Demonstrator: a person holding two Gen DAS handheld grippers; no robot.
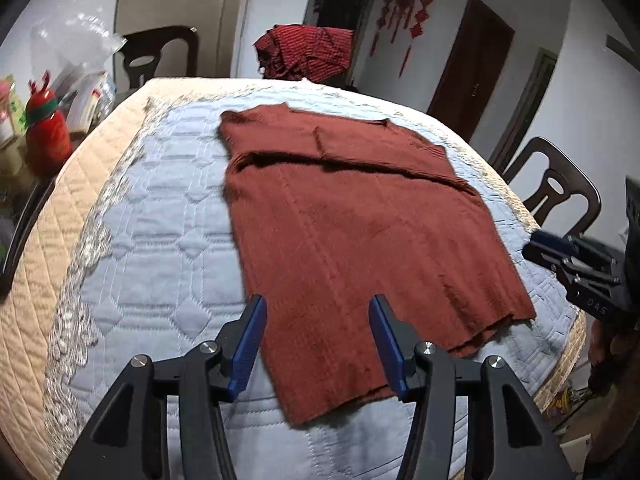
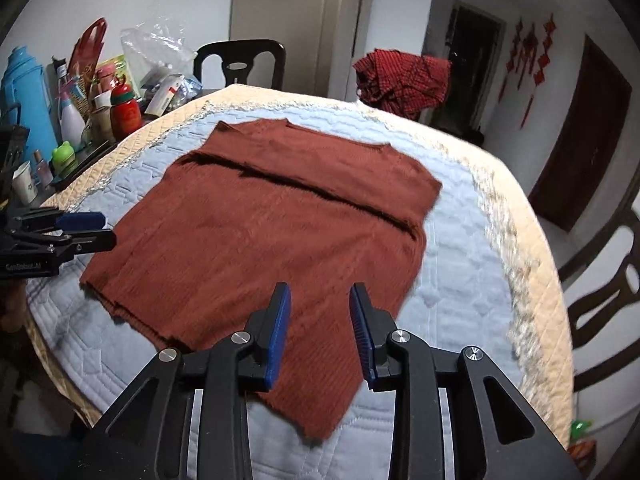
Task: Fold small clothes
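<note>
A rust-brown knitted sweater [image 1: 352, 224] [image 2: 260, 232] lies flat on the light-blue quilted table cover [image 1: 160, 240] [image 2: 460, 272]. Its sleeves are folded across its upper part. My left gripper [image 1: 318, 304] hovers open over the sweater's near left corner, and no cloth is pinched between its blue pads. Over the near right corner my right gripper [image 2: 320, 292] also stands open with nothing gripped. Each gripper shows at the edge of the other's view: the right gripper [image 1: 536, 248] beside the sweater's right hem, the left gripper [image 2: 102, 228] at its left edge.
A red checked garment [image 1: 304, 54] [image 2: 404, 80] hangs over a chair at the far side. Bottles, a blue flask [image 2: 28, 100], a red bottle [image 1: 46, 128] and a plastic bag crowd the far-left table edge. Dark chairs [image 1: 556, 188] [image 2: 240, 64] stand around the table.
</note>
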